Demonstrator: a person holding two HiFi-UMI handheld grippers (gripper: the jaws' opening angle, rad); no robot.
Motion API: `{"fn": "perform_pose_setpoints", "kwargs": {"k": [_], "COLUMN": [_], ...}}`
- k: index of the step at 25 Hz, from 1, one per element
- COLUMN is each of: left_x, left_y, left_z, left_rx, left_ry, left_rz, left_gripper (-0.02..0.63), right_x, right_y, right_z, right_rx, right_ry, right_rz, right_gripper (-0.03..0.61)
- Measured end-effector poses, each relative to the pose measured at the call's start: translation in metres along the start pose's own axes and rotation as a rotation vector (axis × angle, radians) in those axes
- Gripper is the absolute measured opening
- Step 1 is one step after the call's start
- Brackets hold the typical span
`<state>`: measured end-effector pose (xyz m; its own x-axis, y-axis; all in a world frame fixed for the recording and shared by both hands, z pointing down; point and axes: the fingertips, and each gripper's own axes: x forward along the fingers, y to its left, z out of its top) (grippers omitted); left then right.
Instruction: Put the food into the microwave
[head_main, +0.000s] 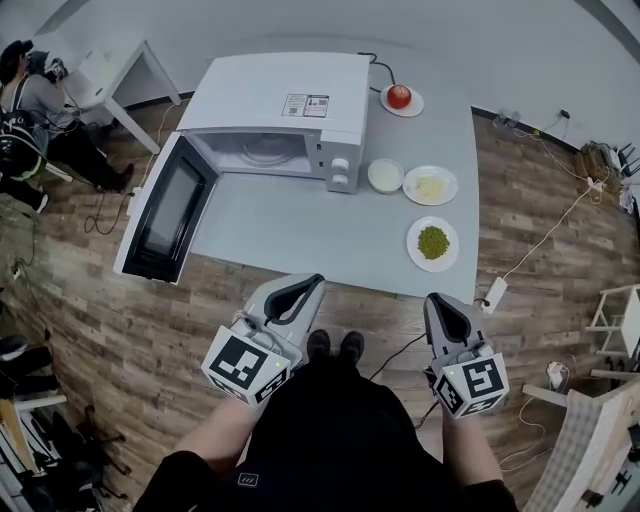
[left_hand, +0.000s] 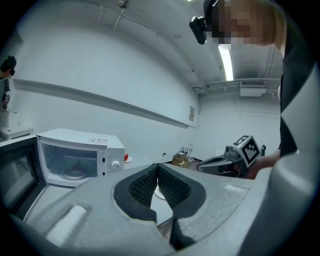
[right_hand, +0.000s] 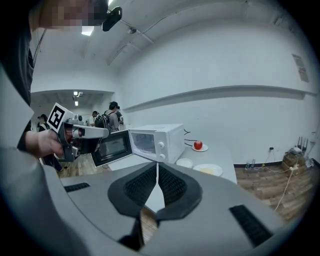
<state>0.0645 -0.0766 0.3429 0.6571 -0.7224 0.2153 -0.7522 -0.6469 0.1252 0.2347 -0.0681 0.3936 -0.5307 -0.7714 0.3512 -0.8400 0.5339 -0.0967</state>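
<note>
A white microwave (head_main: 275, 110) stands at the back left of the grey table (head_main: 300, 235), its door (head_main: 165, 215) swung wide open to the left and its cavity empty. To its right are a tomato on a plate (head_main: 399, 97), a small white bowl (head_main: 385, 175), a plate of yellow food (head_main: 430, 186) and a plate of green peas (head_main: 433, 243). My left gripper (head_main: 312, 280) and right gripper (head_main: 433, 298) hover at the table's near edge, both shut on nothing. The left gripper view shows the microwave (left_hand: 75, 157); the right gripper view shows the microwave (right_hand: 150, 142) and the tomato (right_hand: 198, 145).
The open door overhangs the table's left side. A power strip (head_main: 493, 293) and cables lie on the wooden floor at the right. A person (head_main: 30, 110) sits by a white table (head_main: 120, 75) at the far left. A white rack (head_main: 620, 320) stands at the right.
</note>
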Motion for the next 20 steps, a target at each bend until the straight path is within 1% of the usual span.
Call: {"fn": "perform_pose_setpoints", "kwargs": {"k": [8, 15, 17, 20], "left_x": [0.051, 0.089, 0.098, 0.111], "left_y": [0.008, 0.024, 0.032, 0.041], "left_z": [-0.033, -0.072, -0.084, -0.099], "left_rx": [0.010, -0.037, -0.035, -0.009], "left_ry": [0.041, 0.088, 0.105, 0.125], "left_rz": [-0.086, -0.095, -0.092, -0.101], "left_gripper": [0.009, 0.008, 0.009, 0.009], "right_x": [0.042, 0.072, 0.081, 0.094], "right_y": [-0.030, -0.043, -0.046, -0.055], "right_z": [-0.041, -0.068, -0.076, -0.092], "right_rx": [-0.006, -0.028, -0.030, -0.020], "right_ry": [0.098, 0.142, 0.158, 0.188], "right_rz": [-0.025, -0.004, -0.002, -0.006], "right_gripper": [0.017, 0.018, 0.018, 0.018]}}
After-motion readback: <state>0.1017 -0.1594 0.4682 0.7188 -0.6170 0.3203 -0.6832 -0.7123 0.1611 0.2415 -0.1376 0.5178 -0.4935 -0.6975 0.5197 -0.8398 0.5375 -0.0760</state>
